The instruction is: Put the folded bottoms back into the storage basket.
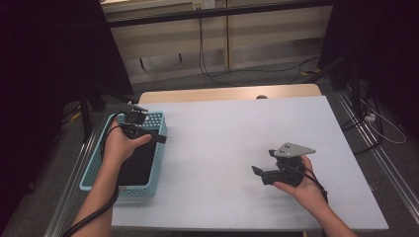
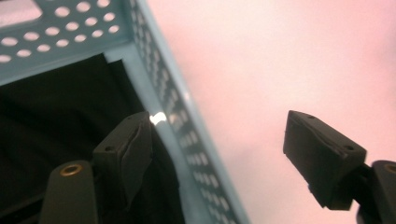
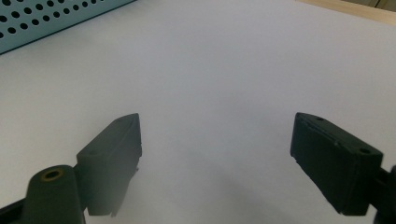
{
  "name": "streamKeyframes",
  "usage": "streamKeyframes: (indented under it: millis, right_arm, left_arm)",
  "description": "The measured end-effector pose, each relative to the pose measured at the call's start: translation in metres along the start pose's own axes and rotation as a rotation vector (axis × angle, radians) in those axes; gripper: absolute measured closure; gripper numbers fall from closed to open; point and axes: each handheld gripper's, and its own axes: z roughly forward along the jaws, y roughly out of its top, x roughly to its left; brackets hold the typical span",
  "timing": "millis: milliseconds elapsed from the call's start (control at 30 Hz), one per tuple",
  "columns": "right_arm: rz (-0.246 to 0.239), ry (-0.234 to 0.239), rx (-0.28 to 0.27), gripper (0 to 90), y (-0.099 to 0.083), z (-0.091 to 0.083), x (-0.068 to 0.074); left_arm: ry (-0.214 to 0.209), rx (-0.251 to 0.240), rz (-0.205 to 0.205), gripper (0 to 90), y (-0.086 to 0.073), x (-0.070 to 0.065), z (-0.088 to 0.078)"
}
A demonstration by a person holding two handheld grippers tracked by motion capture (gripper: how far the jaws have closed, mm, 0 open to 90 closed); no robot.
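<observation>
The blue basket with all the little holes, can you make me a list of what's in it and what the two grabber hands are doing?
basket: light blue plastic basket with punched holes, at the left edge of the white table top
inside basket: dark black cloth-like thing, exact kind unclear
left gripper: over the basket's right wall, jaws open, nothing between them
right gripper: over bare table, jaws open, nothing between them
</observation>
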Motion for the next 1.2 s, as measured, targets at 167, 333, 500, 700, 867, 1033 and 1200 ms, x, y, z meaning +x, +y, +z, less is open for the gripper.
streamKeyframes:
  millis: [167,333,500,700,867,1033,1200]
  right_arm:
    - [0.001,0.007,0.001,15.7,-0.001,-0.001,-0.002]
    - [0.012,0.006,0.010,15.5,-0.003,-0.003,-0.005]
    - [0.017,0.015,0.016,15.3,-0.004,-0.005,-0.007]
    - [0.033,0.014,0.022,14.9,-0.008,-0.010,-0.011]
    - [0.036,0.013,0.024,14.7,-0.011,-0.013,-0.013]
    - [0.045,0.011,0.027,14.6,-0.015,-0.017,-0.015]
    - [0.044,0.012,0.036,14.4,-0.017,-0.023,-0.017]
  left_arm:
    - [-0.014,-0.014,0.015,23.3,0.003,-0.008,0.001]
    - [-0.072,-0.021,0.049,22.0,0.004,-0.021,0.006]
    - [-0.098,-0.017,0.073,21.2,0.002,-0.031,0.012]
    - [-0.118,-0.018,0.108,19.7,-0.001,-0.041,0.019]
    - [-0.129,-0.019,0.127,19.2,-0.004,-0.047,0.024]
    - [-0.138,-0.026,0.135,18.4,-0.008,-0.054,0.030]
    - [-0.156,-0.033,0.165,17.1,-0.015,-0.066,0.033]
